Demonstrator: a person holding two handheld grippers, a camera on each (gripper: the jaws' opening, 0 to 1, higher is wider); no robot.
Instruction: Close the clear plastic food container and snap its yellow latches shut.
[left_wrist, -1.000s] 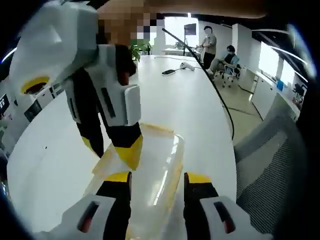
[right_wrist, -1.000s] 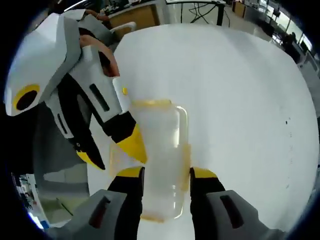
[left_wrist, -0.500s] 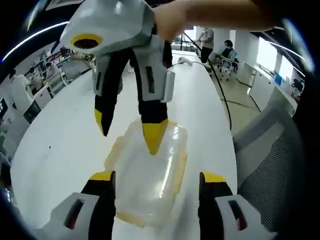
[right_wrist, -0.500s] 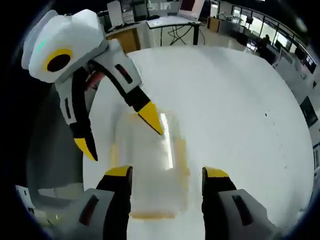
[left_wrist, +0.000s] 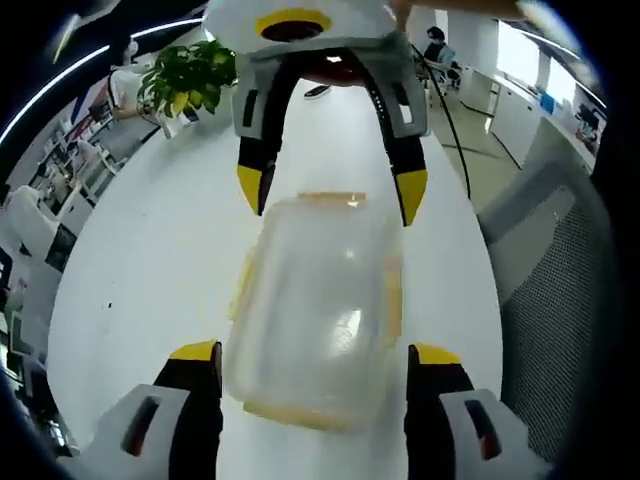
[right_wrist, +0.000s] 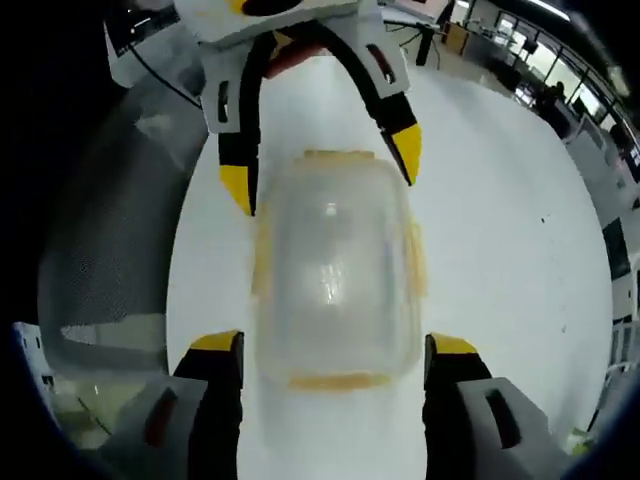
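— On the white table (left_wrist: 150, 250), where does the food container (left_wrist: 318, 300) sit?

— Lying flat near the table's long edge, the one beside the grey mesh chair (left_wrist: 560, 290). It is clear plastic with its lid on, and yellow latches (left_wrist: 393, 300) show along its sides and at both short ends.

— And the left gripper (left_wrist: 313, 365)?

— Its two yellow-tipped fingers are spread wide, one on each side of the container's near end. I cannot tell whether they touch the plastic.

— The right gripper (right_wrist: 334, 355)?

— Same from the opposite end: fingers spread apart, straddling the short end with its yellow latch (right_wrist: 338, 381) between them (the picture is a little blurred there, so contact is unclear). In each view the other gripper reaches in from the far end, jaws open around the container.

— Anything else on the table?

— A potted green plant (left_wrist: 190, 85) stands toward the far end in the left gripper view, and a black cable (left_wrist: 455, 120) runs along the edge near the chair.
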